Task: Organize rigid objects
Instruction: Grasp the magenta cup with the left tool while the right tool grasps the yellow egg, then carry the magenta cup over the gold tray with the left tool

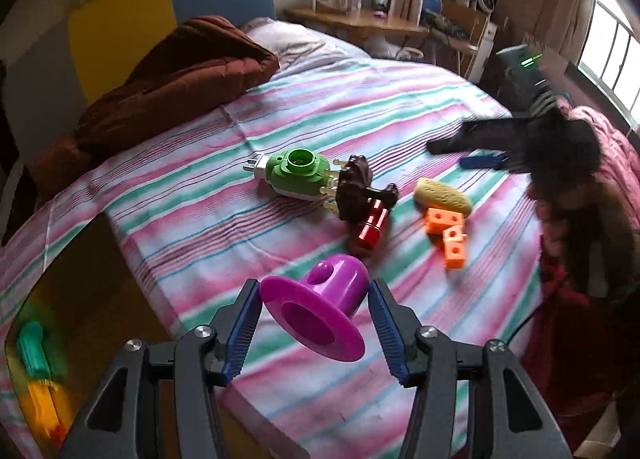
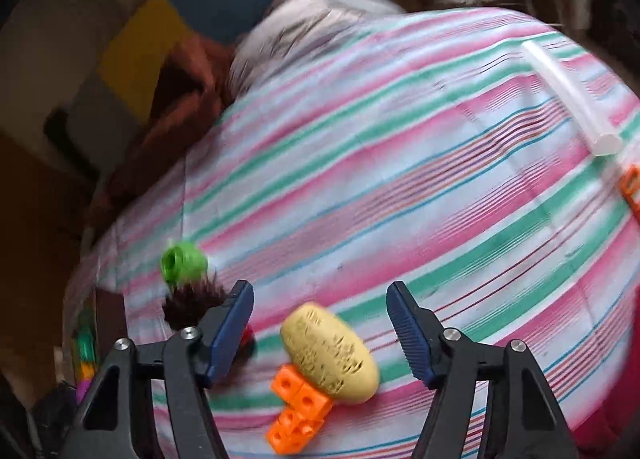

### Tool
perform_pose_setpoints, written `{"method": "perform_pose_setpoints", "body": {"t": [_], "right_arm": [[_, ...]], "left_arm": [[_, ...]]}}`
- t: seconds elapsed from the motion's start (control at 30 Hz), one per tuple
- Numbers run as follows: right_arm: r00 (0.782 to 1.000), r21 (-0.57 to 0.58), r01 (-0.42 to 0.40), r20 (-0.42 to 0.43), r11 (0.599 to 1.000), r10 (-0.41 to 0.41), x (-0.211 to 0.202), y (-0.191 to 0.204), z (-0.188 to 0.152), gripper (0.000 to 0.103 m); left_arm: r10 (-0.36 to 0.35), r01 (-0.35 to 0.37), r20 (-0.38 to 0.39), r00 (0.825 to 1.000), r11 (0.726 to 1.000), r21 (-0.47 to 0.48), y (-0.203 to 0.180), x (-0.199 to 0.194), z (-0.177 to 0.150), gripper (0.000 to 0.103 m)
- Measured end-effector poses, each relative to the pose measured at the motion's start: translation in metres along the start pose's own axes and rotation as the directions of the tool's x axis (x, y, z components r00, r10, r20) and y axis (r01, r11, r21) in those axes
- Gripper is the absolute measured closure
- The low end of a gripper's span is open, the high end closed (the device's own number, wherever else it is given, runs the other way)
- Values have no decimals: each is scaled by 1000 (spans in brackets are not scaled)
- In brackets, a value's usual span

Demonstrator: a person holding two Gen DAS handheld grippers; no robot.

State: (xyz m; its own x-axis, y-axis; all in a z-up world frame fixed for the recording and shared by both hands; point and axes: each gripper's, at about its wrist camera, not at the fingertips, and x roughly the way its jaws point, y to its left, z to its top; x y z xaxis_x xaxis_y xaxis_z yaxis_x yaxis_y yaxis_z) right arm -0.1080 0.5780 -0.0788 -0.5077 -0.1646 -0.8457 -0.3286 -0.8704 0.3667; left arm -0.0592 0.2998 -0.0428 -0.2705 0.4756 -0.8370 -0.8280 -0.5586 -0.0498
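On the striped bedspread lie several toys. In the left wrist view a purple funnel-shaped toy lies on its side between the fingers of my open left gripper, not squeezed. Beyond it are a green plug-like toy, a brown figure, a red block, a yellow oval piece and orange linked cubes. My right gripper shows blurred at the right, over a blue object. In the right wrist view my right gripper is open above the yellow oval and orange cubes.
A brown quilt and a pillow lie at the head of the bed. A box at the left holds green and yellow toys. A white tube and an orange object lie at the right.
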Motion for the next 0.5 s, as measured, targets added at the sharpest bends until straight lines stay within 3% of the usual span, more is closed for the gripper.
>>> {"method": "perform_pose_setpoints", "body": {"t": [0.4, 0.47, 0.5], "right_arm": [[980, -182, 150, -99, 972, -170, 35, 15, -17, 35], [961, -242, 246, -68, 938, -270, 38, 20, -21, 64], [954, -258, 272, -54, 927, -294, 38, 20, -22, 64]], "left_arm": [[14, -4, 80, 997, 993, -118, 9, -53, -47, 47], [28, -13, 93, 995, 987, -158, 20, -62, -57, 47], [42, -22, 100, 994, 981, -192, 29, -68, -64, 47]]}}
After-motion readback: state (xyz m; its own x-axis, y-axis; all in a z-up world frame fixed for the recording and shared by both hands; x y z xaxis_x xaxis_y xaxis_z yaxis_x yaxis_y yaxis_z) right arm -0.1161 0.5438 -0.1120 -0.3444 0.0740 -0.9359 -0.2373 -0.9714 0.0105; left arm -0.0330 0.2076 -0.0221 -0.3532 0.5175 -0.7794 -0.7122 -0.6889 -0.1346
